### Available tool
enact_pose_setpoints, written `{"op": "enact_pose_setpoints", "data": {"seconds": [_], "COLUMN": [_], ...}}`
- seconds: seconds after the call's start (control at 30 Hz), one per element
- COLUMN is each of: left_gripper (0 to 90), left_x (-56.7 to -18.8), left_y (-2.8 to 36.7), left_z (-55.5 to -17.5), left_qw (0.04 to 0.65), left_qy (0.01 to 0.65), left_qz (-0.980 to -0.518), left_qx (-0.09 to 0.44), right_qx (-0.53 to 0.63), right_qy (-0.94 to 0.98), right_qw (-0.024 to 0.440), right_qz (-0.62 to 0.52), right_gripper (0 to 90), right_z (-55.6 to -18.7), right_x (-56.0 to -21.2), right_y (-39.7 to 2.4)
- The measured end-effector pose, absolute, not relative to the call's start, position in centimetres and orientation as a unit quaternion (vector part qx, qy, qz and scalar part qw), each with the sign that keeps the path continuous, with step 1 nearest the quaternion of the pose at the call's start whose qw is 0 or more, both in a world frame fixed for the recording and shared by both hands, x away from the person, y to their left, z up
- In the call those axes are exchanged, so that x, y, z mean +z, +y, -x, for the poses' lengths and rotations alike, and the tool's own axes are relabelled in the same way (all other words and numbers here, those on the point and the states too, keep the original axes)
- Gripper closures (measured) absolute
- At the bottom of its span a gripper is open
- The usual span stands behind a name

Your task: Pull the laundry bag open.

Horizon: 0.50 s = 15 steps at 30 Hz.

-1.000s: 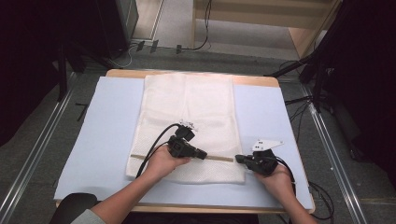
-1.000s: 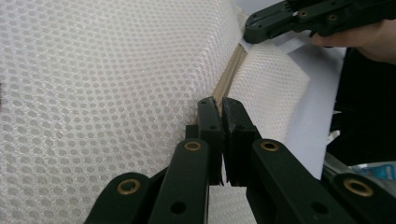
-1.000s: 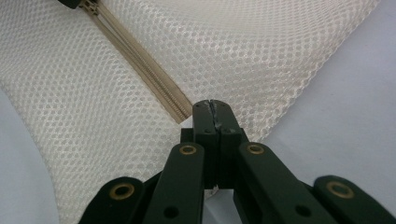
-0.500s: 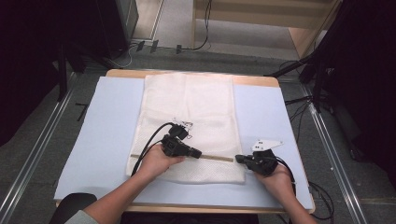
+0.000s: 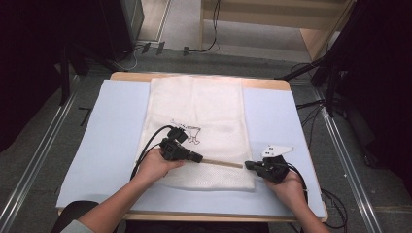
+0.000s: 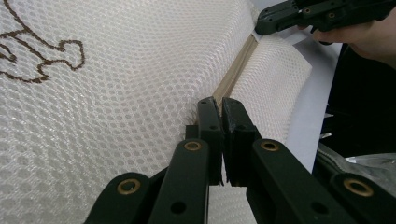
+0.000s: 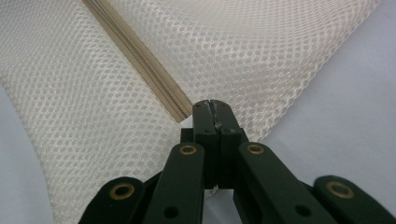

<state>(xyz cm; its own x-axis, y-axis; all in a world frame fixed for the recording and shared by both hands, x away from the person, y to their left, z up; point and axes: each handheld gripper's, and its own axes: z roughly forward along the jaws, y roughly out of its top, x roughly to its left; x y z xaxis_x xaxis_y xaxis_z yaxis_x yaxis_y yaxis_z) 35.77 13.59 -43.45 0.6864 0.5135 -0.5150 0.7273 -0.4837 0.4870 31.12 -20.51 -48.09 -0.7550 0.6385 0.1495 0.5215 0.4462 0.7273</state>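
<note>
**Mesh bag held at both ends of its zipper**

Mesh bag (image 5: 194, 126), white with a small brown print, lies flat on the pale blue mat (image 5: 102, 141) that covers the desk (image 5: 272, 83), its near edge towards the person. A tan zipper (image 5: 222, 163) runs across that near part, stretched straight between the two grippers.

The left gripper (image 6: 219, 109) is clenched right at the zipper line, its jaws nearly together with what looks like the slider or pull pinched between them; the exact piece is hidden behind the jaw tips. Ahead of this gripper the zipper runs on towards the far end, where the other gripper sits. The printed figure lies just to this gripper's side, on the bag's upper layer.

The right gripper (image 7: 214, 108) is clenched too, jaws tight together on the bag at the zipper's end, close to the bag's corner. From its tips the zipper leads away up and to the left, and bare mat lies just to its right.

Judging by the hold, the right gripper anchors the end so the fabric stays taut, while the left is placed to run the slider along the teeth. Without that anchor the soft mesh would likely bunch up and jam the slider.
</note>
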Motion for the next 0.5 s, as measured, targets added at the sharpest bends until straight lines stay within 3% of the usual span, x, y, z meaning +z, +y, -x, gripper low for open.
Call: {"op": "enact_pose_setpoints", "data": {"seconds": [0.5], "left_gripper": [89.2], "left_x": [-43.0], "left_y": [15.4], "left_z": [-35.7], "left_qw": [0.358], "left_qy": [0.367], "left_qz": [-0.846], "left_qx": [-0.149], "right_qx": [0.4], "right_qy": [0.847], "right_qw": [0.073], "right_qz": [-0.343], "right_gripper": [90.0], "right_z": [-31.1], "right_x": [-48.1], "right_y": [-20.5]}}
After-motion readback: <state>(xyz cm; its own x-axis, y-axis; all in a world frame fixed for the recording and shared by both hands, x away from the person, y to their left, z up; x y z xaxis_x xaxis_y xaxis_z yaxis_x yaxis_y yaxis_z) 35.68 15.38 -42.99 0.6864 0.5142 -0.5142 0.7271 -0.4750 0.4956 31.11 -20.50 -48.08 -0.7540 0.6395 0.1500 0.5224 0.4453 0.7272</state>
